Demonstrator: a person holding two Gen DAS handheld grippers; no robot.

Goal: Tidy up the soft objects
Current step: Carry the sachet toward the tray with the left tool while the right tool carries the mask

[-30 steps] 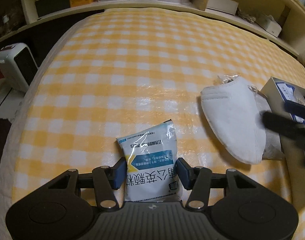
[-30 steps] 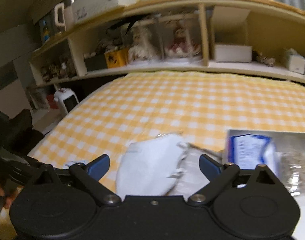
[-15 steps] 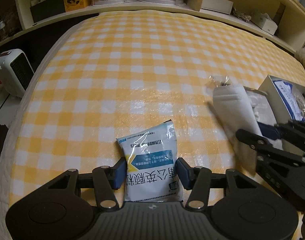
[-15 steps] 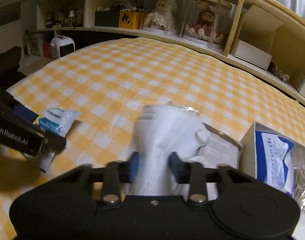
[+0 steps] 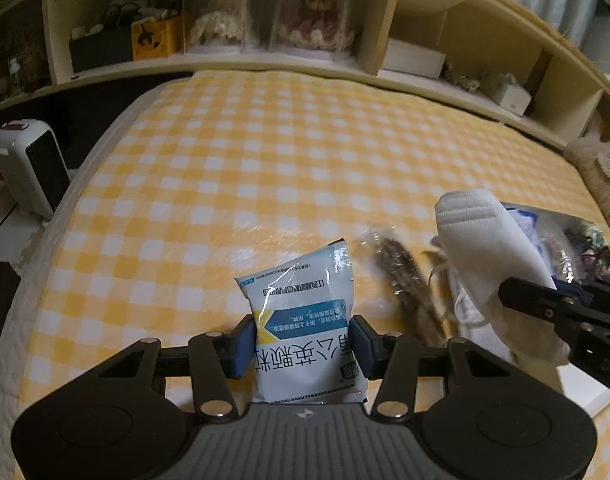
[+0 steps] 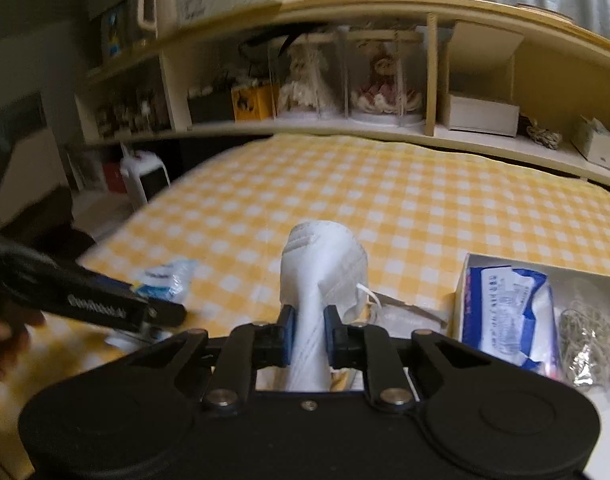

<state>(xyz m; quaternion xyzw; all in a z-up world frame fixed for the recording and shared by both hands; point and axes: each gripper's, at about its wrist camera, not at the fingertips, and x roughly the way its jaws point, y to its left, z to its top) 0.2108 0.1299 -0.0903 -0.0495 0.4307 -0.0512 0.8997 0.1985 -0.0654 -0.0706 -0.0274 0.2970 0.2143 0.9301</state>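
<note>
My left gripper (image 5: 301,346) is shut on a white and blue packet (image 5: 301,320) with Chinese print, held above the yellow checked bedspread (image 5: 265,168). My right gripper (image 6: 308,338) is shut on a white face mask (image 6: 321,272) and holds it up off the bed. The mask also shows in the left wrist view (image 5: 493,256), with the right gripper at the right edge. A clear wrapper (image 5: 405,280) lies on the bed between packet and mask. A white box (image 6: 463,292) at the right holds a blue and white packet (image 6: 509,316).
A shelf (image 5: 305,60) with dolls in clear cases and boxes runs behind the bed. A white heater (image 5: 29,168) stands on the floor at the left. A bag of rubber bands (image 6: 585,344) lies in the box.
My right gripper shut on the mask and lifted it off the bed. My left gripper rose with the packet and tilted up toward the shelf.
</note>
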